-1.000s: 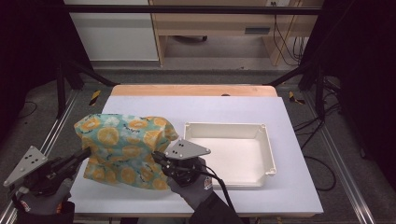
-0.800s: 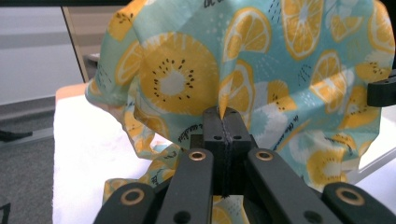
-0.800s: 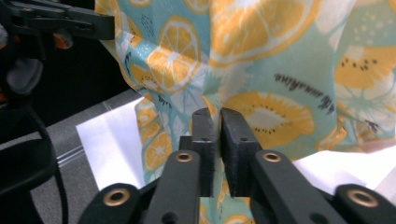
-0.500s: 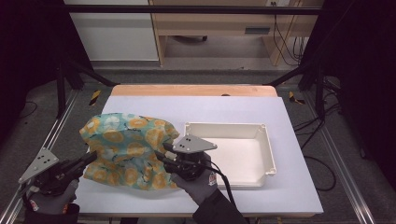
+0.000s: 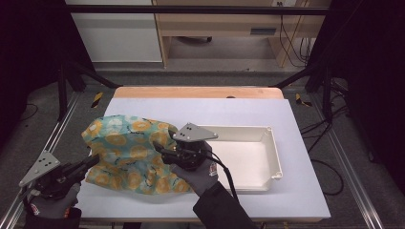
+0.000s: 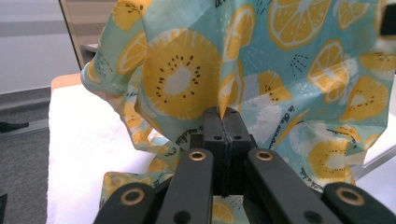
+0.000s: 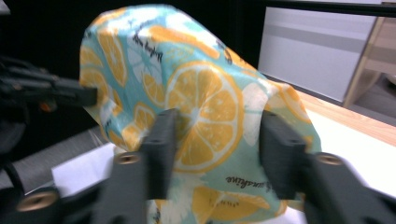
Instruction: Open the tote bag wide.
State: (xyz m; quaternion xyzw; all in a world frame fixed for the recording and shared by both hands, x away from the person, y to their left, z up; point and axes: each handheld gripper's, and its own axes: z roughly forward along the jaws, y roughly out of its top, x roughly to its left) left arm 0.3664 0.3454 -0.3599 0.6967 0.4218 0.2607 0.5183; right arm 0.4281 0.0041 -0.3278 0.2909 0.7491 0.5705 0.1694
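A teal cloth printed with orange and kiwi slices lies humped on the left half of the white table. My left gripper reaches in at the cloth's left edge. In the left gripper view it is shut on a fold of the cloth, which rises above the jaws. My right gripper is at the cloth's right side. Its jaws have just been opening and stand apart, with the cloth's bulge between them and the pads not pressing on it.
A shallow white tray sits to the right of the cloth, right behind the right hand. The table's wooden far edge runs along the back. Dark frame posts and cables stand beyond the table on both sides.
The cloth has risen from a flatter spread into a taller hump. The right gripper has moved a little away from the person, toward the tray's corner.
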